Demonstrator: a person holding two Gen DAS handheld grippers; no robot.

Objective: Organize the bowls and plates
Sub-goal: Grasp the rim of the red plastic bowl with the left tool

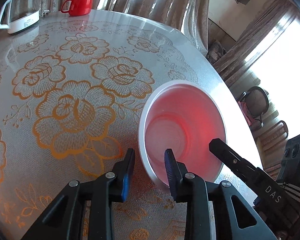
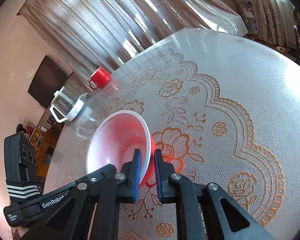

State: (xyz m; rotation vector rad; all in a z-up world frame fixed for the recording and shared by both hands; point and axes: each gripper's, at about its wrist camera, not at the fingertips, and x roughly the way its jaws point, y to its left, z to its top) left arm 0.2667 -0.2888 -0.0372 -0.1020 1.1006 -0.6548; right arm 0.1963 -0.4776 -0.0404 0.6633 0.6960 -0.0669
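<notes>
Two tools are working one bowl (image 1: 182,124) at lower centre: right tool (image 2: 147,166) is clamping its rim, left tool (image 1: 150,166) is straddling it unclenched; next, lifting it steadily.

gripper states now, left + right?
Left tool: straddles the near rim of the red bowl, pads not visibly pressing; reads open.
Right tool: shut on the red bowl's rim.

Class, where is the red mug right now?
In the left wrist view the red mug stands at the table's far edge, upper left, just right of the glass kettle and in front of the curtain, far from the bowl.
</notes>
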